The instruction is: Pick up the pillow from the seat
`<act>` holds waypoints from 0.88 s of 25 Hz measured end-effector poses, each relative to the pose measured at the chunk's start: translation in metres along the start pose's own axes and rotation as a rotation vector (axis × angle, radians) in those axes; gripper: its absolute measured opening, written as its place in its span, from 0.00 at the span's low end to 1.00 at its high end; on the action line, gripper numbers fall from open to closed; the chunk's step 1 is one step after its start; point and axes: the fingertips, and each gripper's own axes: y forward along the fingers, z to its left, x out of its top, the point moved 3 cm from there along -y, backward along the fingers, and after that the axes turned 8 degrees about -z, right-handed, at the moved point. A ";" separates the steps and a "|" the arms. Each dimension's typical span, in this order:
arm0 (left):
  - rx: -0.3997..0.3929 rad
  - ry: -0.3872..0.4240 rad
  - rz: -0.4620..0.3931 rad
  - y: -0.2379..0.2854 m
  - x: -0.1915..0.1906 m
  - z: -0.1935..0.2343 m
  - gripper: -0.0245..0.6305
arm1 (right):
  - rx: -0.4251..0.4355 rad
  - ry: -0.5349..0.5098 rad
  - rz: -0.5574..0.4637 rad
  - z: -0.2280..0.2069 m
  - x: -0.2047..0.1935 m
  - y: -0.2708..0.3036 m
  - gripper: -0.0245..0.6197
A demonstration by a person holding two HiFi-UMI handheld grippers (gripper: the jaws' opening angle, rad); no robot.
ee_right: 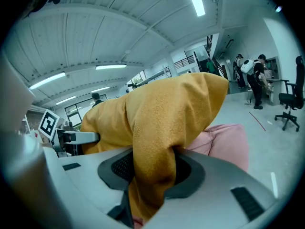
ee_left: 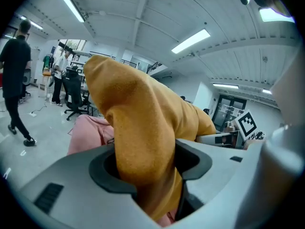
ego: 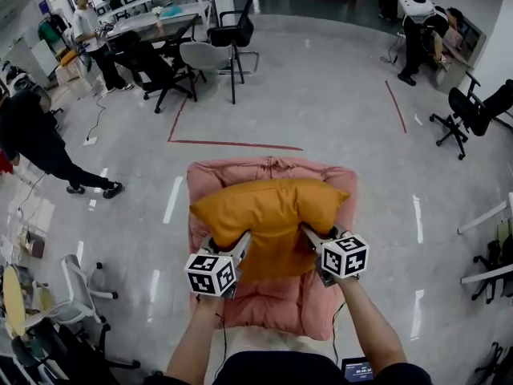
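An orange pillow (ego: 268, 215) hangs above a pink cushioned seat (ego: 276, 295), held up at both lower corners. My left gripper (ego: 240, 243) is shut on the pillow's left corner; in the left gripper view the orange fabric (ee_left: 143, 142) is pinched between the grey jaws. My right gripper (ego: 309, 235) is shut on the right corner, with a fold of pillow (ee_right: 157, 137) squeezed between its jaws. The pink seat (ee_left: 88, 132) shows behind the pillow in both gripper views (ee_right: 224, 142).
Grey shiny floor surrounds the seat, with red tape lines (ego: 232, 143) beyond it. Office chairs (ego: 212, 58) and a desk (ego: 156, 26) stand at the back left, another chair (ego: 473, 115) at right. People stand at left (ego: 36, 143), back left (ego: 88, 30) and back right (ego: 421, 30).
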 end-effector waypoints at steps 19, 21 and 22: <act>0.066 0.021 -0.147 -0.061 0.034 -0.064 0.43 | 0.102 -0.108 -0.074 0.030 0.052 -0.066 0.29; 0.077 0.021 -0.159 -0.068 0.036 -0.069 0.43 | 0.113 -0.117 -0.078 0.033 0.055 -0.072 0.29; 0.082 0.020 -0.165 -0.072 0.037 -0.073 0.43 | 0.120 -0.122 -0.081 0.035 0.057 -0.076 0.29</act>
